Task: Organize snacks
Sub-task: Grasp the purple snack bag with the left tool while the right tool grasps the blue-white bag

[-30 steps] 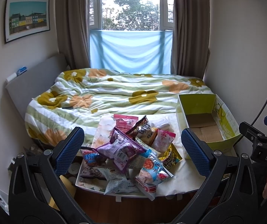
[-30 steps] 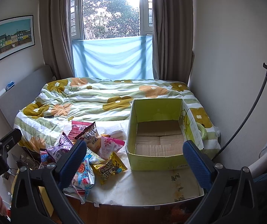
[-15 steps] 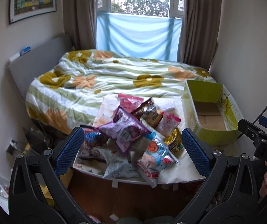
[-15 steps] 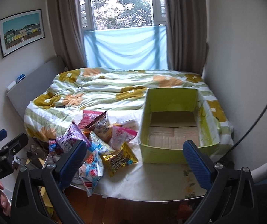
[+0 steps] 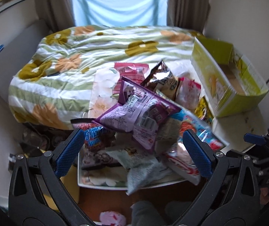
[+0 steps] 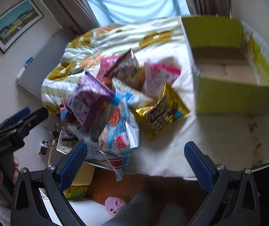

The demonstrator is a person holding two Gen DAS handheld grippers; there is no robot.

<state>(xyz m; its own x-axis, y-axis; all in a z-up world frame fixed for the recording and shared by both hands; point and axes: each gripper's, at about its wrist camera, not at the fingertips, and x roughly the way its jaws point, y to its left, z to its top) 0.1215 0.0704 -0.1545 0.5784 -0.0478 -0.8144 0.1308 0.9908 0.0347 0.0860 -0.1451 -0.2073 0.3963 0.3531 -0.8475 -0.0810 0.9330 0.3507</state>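
**A:** Where do the snacks lie relative to the green box (image 6: 236, 96)?

**B:** I see the snack pile (image 5: 143, 116) heaped on the white board (image 6: 172, 146) to the left of the green box, with the gold packet (image 6: 160, 111) nearest the box's left wall but not touching it. A purple packet (image 5: 136, 109) lies on top of the heap. A blue-and-red packet (image 6: 119, 130) overhangs the board's near edge.

**A:** And the box itself?

**B:** Open-topped, bare cardboard floor showing, nothing in it. It sits on the same board, its far end against the flowered quilt (image 5: 68, 62).

**A:** State of my two tools?

**B:** My left gripper (image 5: 134, 150) hovers above the near edge of the pile, jaws spread wide, holding nothing. My right gripper (image 6: 136, 162) hangs over the board's near edge, left of the box's near-left corner, jaws likewise wide apart and empty.

**A:** Free room?

**B:** A bare strip of white board runs in front of the box's near wall. Both views are motion-blurred, so packet print is unreadable. Below the board edge I see wooden floor (image 6: 153, 186).
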